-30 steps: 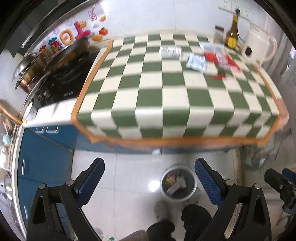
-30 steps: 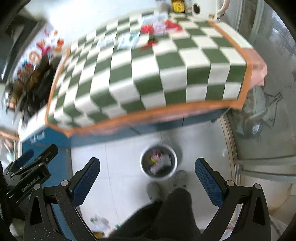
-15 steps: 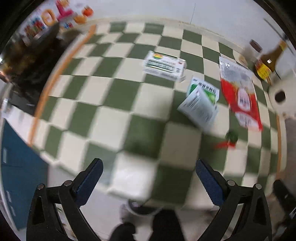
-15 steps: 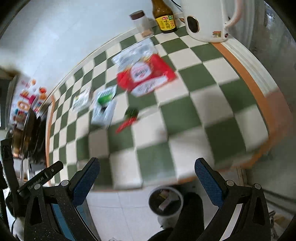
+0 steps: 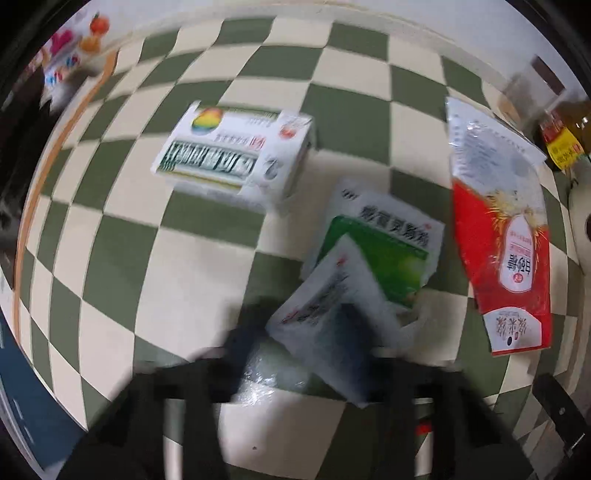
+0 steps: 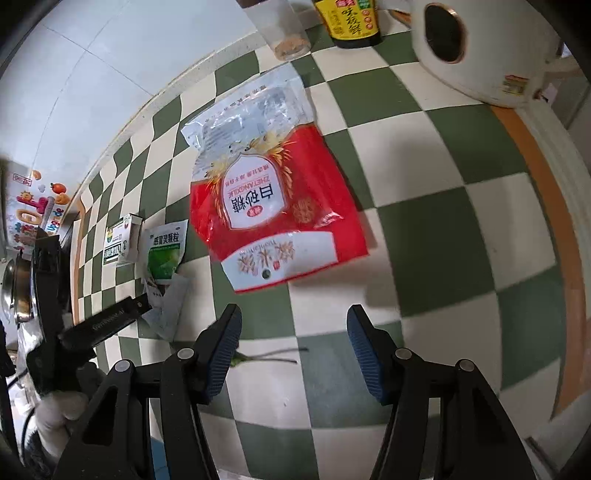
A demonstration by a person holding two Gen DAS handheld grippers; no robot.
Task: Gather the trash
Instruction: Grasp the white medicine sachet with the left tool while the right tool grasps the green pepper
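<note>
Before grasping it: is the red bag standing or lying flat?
Lying flat: the red bag is spread face-up on the checkered cloth.

both wrist views look steeply down, close over the checkered cloth (image 5: pixel 207 229), sharing the red bag (image 6: pixel 273 206).

A home kitchen — checkered counter cloth (image 6: pixel 424 229), sauce bottle (image 6: pixel 347 18), white kettle (image 6: pixel 480 48); pots (image 6: pixel 14 288) at left.

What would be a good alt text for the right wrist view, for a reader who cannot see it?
The open right gripper hovers over a green-and-cream checkered tablecloth, just short of a flat red and white bag. A thin green stem lies between its fingers. To the left, the left gripper reaches toward small packets; a cream kettle stands at the back.
</note>
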